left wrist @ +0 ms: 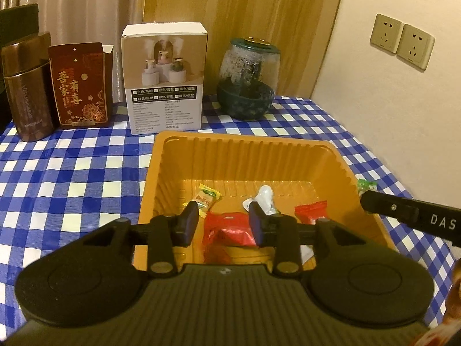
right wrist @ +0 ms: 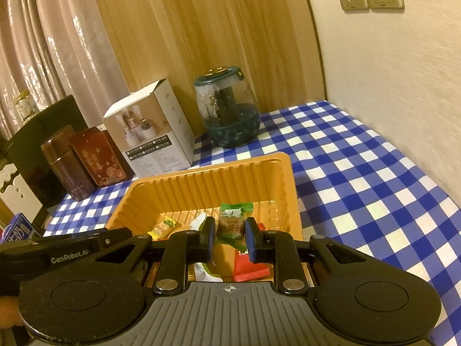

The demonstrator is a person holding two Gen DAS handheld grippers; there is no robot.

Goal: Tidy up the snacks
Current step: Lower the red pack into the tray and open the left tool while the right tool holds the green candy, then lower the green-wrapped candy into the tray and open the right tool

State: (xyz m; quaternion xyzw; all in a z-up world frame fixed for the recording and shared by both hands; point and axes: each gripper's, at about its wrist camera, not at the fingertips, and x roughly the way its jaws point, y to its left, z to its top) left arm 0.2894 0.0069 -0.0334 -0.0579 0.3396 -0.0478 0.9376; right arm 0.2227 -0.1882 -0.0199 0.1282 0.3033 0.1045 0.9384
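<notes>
An orange plastic tray [left wrist: 245,139] [right wrist: 207,170] sits on the blue checked tablecloth [left wrist: 72,173]. It holds a yellow candy [left wrist: 208,194] [right wrist: 164,226], a white wrapper [left wrist: 264,197], a small red packet [left wrist: 311,212] and a larger shiny red packet [left wrist: 227,230]. My left gripper [left wrist: 223,222] hangs over the tray with its fingers apart. The larger red packet lies in the gap just below them, and the pads do not press on it. My right gripper [right wrist: 229,230] is shut on a green-and-brown snack packet [right wrist: 234,216] above the tray's right part. In the left wrist view its tip [left wrist: 371,201] shows at the tray's right rim.
Along the back stand a brown flask [left wrist: 27,92], a dark red gift box [left wrist: 80,86], a white carton [left wrist: 165,77] and a glass jar with a green lid [left wrist: 247,77]. A wall with sockets [left wrist: 402,40] bounds the table on the right.
</notes>
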